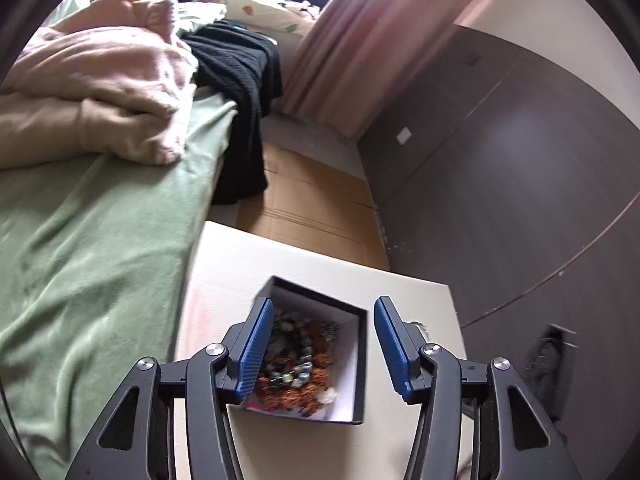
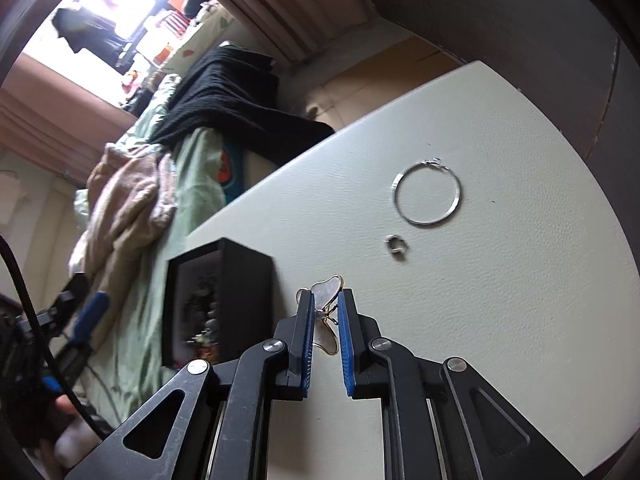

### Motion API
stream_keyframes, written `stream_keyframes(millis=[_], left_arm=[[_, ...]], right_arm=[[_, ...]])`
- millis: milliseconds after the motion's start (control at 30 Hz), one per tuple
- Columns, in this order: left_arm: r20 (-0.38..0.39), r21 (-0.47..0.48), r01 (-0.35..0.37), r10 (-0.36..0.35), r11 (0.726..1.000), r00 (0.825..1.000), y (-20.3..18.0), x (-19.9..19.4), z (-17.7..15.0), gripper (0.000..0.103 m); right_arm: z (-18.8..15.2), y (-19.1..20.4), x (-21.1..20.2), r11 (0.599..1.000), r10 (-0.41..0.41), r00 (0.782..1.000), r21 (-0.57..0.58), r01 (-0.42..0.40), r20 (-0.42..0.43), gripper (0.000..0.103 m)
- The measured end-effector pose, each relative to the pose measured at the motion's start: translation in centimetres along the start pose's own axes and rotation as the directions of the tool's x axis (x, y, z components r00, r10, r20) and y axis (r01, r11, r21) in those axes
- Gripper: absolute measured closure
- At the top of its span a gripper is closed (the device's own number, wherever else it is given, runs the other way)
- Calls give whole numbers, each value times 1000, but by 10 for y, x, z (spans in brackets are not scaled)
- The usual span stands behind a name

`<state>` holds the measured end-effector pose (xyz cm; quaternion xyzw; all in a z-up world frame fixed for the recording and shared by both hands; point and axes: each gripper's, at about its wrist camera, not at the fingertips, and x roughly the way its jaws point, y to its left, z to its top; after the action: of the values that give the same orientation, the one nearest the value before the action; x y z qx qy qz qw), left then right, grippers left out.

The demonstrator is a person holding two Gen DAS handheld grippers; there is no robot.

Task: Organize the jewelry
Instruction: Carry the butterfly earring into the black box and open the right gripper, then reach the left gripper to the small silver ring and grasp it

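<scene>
Fingers of the right gripper [image 2: 325, 320] are seen closed in on a butterfly brooch [image 2: 326, 312], its pale pearly wings edged in gold wire and pinched between the ribbed blue pads; whether it is lifted off the table [image 2: 500, 300] or resting on it cannot be told. Fingers of the left gripper [image 1: 323, 350] are spread wide with nothing between them, poised over the black jewelry box [image 1: 360, 360], which stands on the table just beside the brooch.

The task is judged to be partly done. The box, square and white-lined, is already heaped with beaded bracelets [image 1: 298, 364] in mottled grey-green and rust-orange, rounded and glossy. Three pieces are left outside it: the brooch now gripped, a thin silver hoop [image 2: 427, 193] with a small clasp at its top, and a small open-ended silver ring [image 2: 395, 245]. Hoop and ring lie near each other on the table, well apart from the box.

The table is covered in an off-white, finely pebbled, leather-like surface. A bed with a soft green sheet [image 1: 92, 240] and a rumpled pink fleece [image 1: 96, 80] is seen alongside.
</scene>
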<state>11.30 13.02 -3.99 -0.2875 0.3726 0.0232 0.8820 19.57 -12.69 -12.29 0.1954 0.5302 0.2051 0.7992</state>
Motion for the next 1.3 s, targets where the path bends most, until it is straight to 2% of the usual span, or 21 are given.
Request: stream_keyframes(millis=[300, 433, 600, 633, 667, 700, 733, 767, 833, 1033, 1300], left_arm=[[-6, -2, -14, 14, 1000, 1000, 8, -12, -5, 49], [-2, -13, -13, 13, 1000, 1000, 12, -14, -4, 49], [2, -15, -16, 16, 1000, 1000, 14, -15, -1, 49], [5, -14, -17, 17, 1000, 1000, 13, -15, -1, 49], [7, -13, -17, 17, 1000, 1000, 12, -15, -1, 49], [7, -13, -16, 16, 1000, 1000, 12, -14, -1, 49], [5, -13, -14, 14, 1000, 1000, 10, -13, -2, 49], [3, -11, -11, 11, 1000, 1000, 8, -13, -3, 49], [-2, 1, -5, 5, 1000, 1000, 1, -10, -5, 49], [-18, 67, 6, -4, 998, 1000, -28, -2, -17, 49], [-54, 147, 25, -17, 989, 998, -78, 22, -39, 49]], right_arm=[[-9, 39, -22, 986, 156, 986, -70, -151, 65, 89], [-10, 55, -16, 969, 239, 970, -69, -236, 53, 89], [-12, 72, -2, 962, 263, 964, -84, -258, 42, 89], [-12, 72, 1, 959, 275, 961, -77, -272, 31, 79], [-12, 71, 3, 952, 301, 953, -60, -300, 13, 56], [-11, 66, 5, 945, 327, 945, -29, -327, 0, 46], [-10, 61, 2, 945, 326, 945, -10, -325, 15, 34], [-10, 57, -3, 952, 305, 952, -4, -305, 41, 32], [-8, 47, -14, 968, 250, 965, -3, -251, 77, 32], [-5, 13, -46, 985, 163, 979, 42, -170, 122, 31], [3, -33, -81, 988, 97, 982, 101, -114, 161, 31]])
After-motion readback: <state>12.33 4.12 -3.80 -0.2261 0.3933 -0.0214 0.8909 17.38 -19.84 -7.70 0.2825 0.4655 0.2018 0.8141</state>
